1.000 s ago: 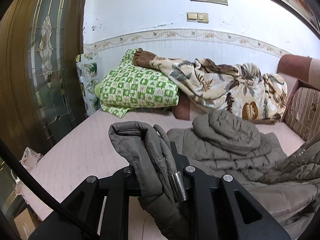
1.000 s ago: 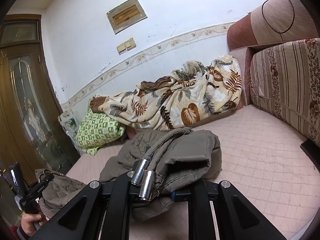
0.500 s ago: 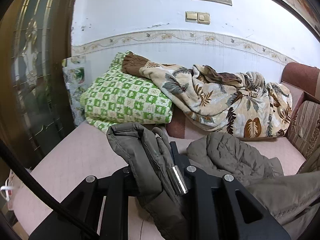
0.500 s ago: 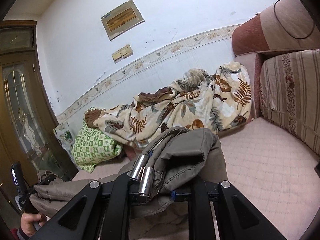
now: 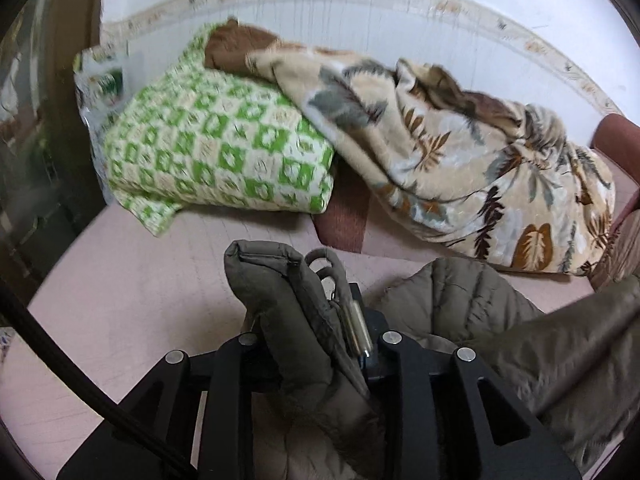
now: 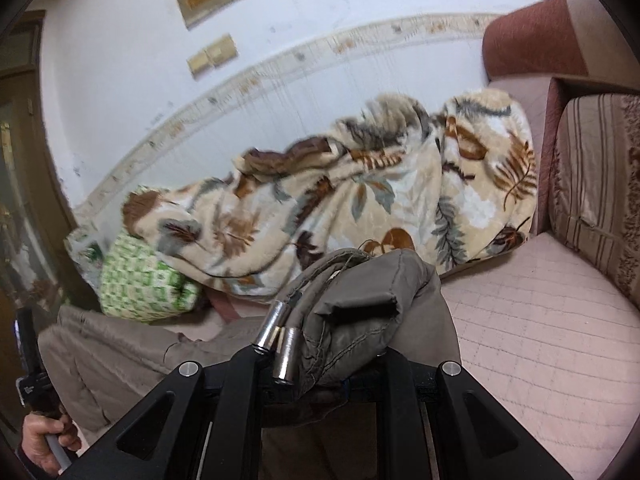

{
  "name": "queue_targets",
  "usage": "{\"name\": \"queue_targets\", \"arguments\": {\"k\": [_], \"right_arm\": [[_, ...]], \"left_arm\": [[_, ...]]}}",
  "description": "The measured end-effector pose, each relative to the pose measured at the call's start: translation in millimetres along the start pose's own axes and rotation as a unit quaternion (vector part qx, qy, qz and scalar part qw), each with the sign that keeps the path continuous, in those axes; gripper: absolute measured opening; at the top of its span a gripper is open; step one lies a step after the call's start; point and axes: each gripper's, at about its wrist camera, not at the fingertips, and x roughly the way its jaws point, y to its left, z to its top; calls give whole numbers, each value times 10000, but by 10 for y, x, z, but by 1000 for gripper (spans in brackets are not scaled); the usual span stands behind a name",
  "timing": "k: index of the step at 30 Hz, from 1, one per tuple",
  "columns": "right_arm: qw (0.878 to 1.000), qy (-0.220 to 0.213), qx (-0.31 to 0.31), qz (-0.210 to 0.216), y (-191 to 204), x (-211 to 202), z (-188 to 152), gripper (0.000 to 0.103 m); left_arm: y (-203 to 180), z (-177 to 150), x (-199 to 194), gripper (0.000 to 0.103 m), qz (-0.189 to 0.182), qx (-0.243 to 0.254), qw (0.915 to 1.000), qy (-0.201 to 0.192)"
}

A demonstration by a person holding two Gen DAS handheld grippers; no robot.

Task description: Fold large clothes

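Jacket (image 5: 500,320), grey-olive, padded: most of it lies slack on the pink quilted bed cover (image 5: 120,300), with a bunched edge lifted at each end by a gripper.

Left gripper (image 5: 316,344): jaws opening, a thick fold of jacket with a metal cord tip between them. Whether the pads press on the cloth I cannot tell. The fold stands up toward 12 o'clock from the jaws; the rest trails off toward 3 o'clock.

Right gripper (image 6: 320,360): narrow, clamped on a rolled wad of the same jacket, two metal cord ends (image 6: 280,344) hanging at its left jaw. Jacket body runs off toward 9 o'clock, where a hand (image 6: 40,440) holds the other gripper's handle.

Beyond, toward 12 o'clock against the wall: leaf-print blanket (image 6: 360,208) heaped, overlapping a green-checked pillow (image 5: 212,152). Striped cushion (image 6: 600,184) at 3 o'clock in the right view.
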Motion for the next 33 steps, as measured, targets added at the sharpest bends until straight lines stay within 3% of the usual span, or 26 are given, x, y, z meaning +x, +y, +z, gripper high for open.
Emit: {"name": "queue_targets", "arguments": {"k": [5,9,13,16,19,22,26,30,33], "right_arm": [[9987,399,214,-233,-197,586,-55,15],[9960,699,366,-426,-361,981,-175,16],[9901,1093,683,-565,-550,1318,-259,16],[9816,1490,1129,-395,-741,1509,-282,20],[9749,1618,1522,-151,-861,1497,-202,26],[9722,1537,1763,97,-922,1398,-94,36],[9690,1225,2132,257,-1025,1200,85,59],[9777,904,1851,407,-945,939,296,62],[9875,895,1247,349,-684,879,309,62]], "left_arm": [[41,59,559,32,-59,-112,9987,501],[5,69,807,35,-85,-24,9981,606],[83,130,1016,40,-281,-392,9955,817],[186,243,1093,45,-511,-774,9906,1008],[333,347,1058,48,-706,-1109,9860,1028],[475,431,989,50,-654,-1262,9855,923],[650,529,859,51,-455,-1296,9879,714],[610,544,659,51,-484,-1101,9915,501],[259,467,546,52,-627,-576,9955,426]]}}
